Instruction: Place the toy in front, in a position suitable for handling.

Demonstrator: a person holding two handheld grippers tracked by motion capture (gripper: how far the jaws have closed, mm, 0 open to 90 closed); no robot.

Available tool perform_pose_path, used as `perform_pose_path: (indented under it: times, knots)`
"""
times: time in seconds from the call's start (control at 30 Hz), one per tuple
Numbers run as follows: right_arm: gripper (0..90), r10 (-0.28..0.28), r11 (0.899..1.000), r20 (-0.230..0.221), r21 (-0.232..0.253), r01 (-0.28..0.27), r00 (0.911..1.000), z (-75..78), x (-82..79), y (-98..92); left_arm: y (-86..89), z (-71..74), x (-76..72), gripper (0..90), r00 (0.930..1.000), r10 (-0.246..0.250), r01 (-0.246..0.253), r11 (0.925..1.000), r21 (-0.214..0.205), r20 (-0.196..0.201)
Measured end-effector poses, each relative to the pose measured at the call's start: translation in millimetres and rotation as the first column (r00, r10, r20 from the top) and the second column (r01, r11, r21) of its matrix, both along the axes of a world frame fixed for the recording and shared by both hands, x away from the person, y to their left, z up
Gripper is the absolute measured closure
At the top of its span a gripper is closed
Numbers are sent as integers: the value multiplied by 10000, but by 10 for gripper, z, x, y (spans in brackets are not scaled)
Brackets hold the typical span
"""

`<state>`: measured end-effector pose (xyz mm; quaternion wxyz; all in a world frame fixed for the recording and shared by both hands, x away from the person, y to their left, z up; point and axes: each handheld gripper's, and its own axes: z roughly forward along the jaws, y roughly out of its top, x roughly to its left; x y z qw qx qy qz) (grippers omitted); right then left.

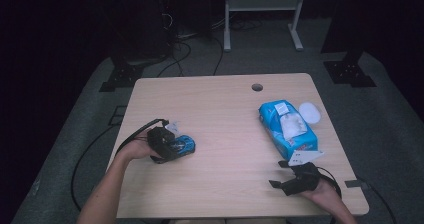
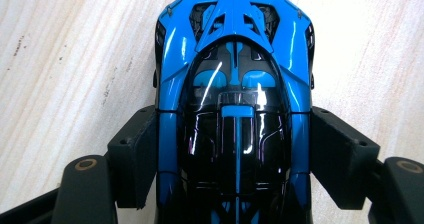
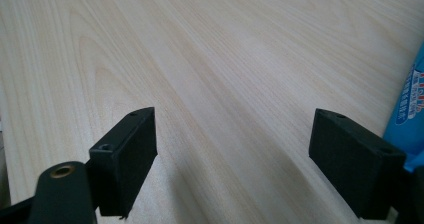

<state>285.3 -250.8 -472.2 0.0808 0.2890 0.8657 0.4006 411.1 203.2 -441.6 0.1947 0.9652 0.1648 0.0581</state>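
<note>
**Gripping a glossy toy car by its flanks**

Looking first at the blue toy car, we are seeing it lying on the table between the jaws of the left gripper, whose pads are pressing against its two sides about midway along the body. We are judging the grip as a pinch on the car, though how firmly it is biting we cannot tell.

We are worrying most about slip: the shell is shiny and curved, and it is narrowing away from the pads, so a light squeeze could let the car squirt forward out of the jaws or tilt nose-down once lifted. Its wheels could also let it roll if the pads are loosening.

We are reading its long axis as running straight out along the gripper's own line, with one end toward the gripper body and the other pointing away beyond the fingertips.

Farther off, the right gripper is resting with its jaws spread wide and empty, just short of the blue wipes pack, which could be nudged.
</note>
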Motion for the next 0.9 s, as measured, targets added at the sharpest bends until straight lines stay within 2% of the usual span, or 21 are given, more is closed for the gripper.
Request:
perform_pose_path:
  times: [0.27, 0.3, 0.5, 0.7, 0.77, 0.9]
  knots:
    - [184, -9, 10000, 0, -3, 9, 10000, 1, 1, 1, 28, 113, -5, 280, 9998, 23, -20, 9999, -126, 191]
    - [184, -9, 10000, 0, -14, 9, 10000, 1, 1, 2, 40, 135, -13, 280, 9997, 61, -54, 9996, -263, 246]
    - [184, 2, 10000, 19, -15, -2, 10000, 7, -2, 8, 8, 58, -20, 280, 9999, -41, 38, 9997, 249, 108]
    - [184, -52, 10000, 21, 34, 52, 10000, 11, -5, -13, -37, -2, -1, 280, 9999, -93, 90, 9991, 408, 66]
    - [184, -48, 10000, 37, 39, 48, 10000, 11, -5, -18, -35, -9, 6, 280, 10000, -64, 62, 9995, 325, 49]
    - [184, -83, 9999, 41, 63, 83, 10000, 19, -14, -20, 0, -41, -2, 281, 9999, 103, -102, 9999, -120, 123]
